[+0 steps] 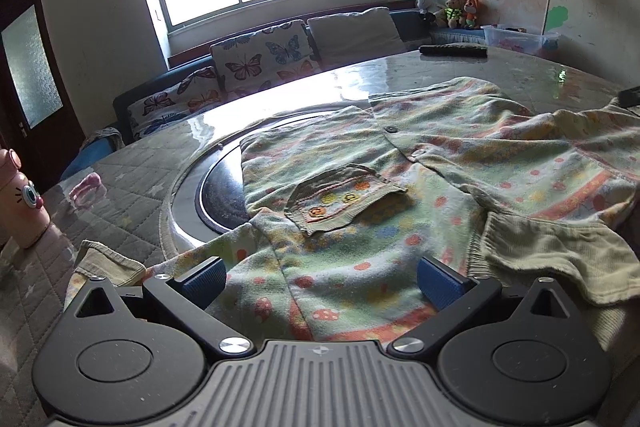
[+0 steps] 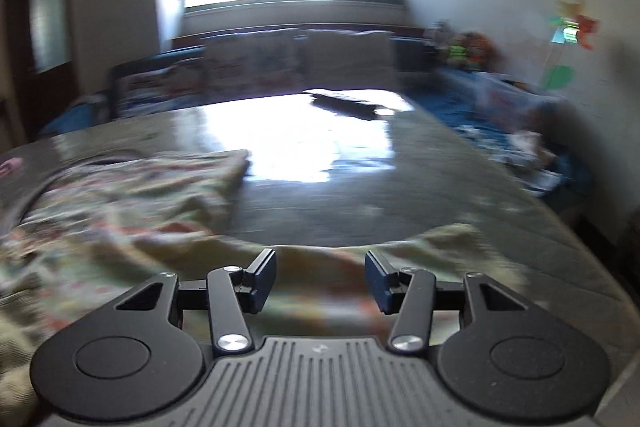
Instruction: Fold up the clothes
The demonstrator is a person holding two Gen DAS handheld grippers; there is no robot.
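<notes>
Folding step: garment (image 1: pixel 400 163) spread on surface (image 1: pixel 280 99), unfolded.
Left gripper (image 1: pixel 320 279): apart, empty, over hem.
Right gripper (image 2: pixel 320 279): apart, blurred.
Next: pinch an edge.

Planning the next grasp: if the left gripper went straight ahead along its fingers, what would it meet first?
Probably the patterned cardigan lying just beyond the open left gripper, most likely the cloth before its small pocket; depth is unclear.
</notes>
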